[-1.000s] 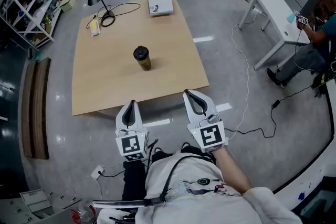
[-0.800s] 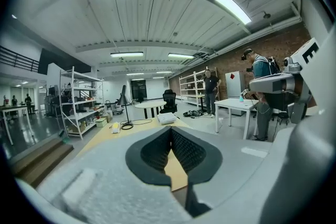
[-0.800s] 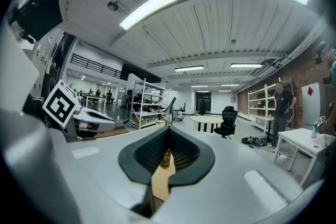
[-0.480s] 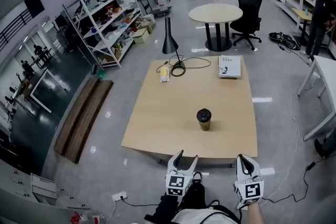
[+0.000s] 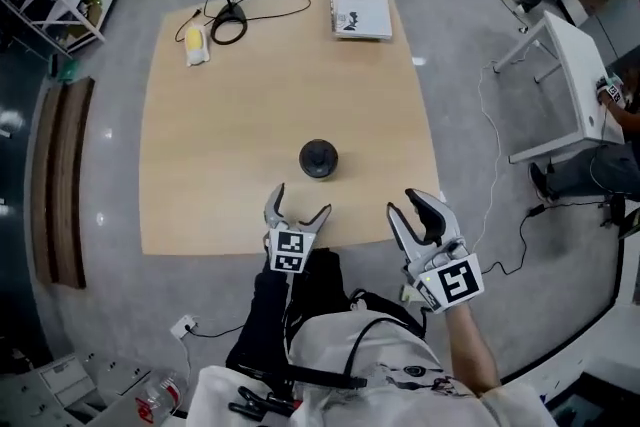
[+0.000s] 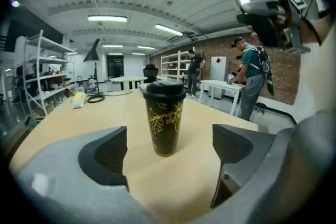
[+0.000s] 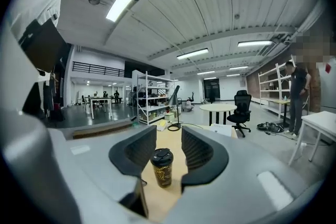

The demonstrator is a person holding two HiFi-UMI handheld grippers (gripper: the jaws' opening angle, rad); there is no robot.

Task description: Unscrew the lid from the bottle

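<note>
**Both grippers empty, bottle standing capped ahead of them**

The left gripper has its jaws spread wide, having just been opening. Nothing is pressed between the pads. In the left gripper view the bottle stands upright ahead, framed by the two jaws but touching neither. The right gripper shows only a narrow gap, its jaws also having just been parting. They hold nothing, and the bottle appears through the gap, well beyond the tips.

The bottle is dark and opaque, with its black lid on, so its contents cannot be told. It stands on the wooden table, toward the near edge.

Half a second ago both grippers sat short of the table with their jaws together. Now the left gripper's tips reach over the near edge, and the head view looks more steeply down.

A gold leaf drawing marks the bottle, with no words legible. The booklet at the far edge has print too small to read.
</note>
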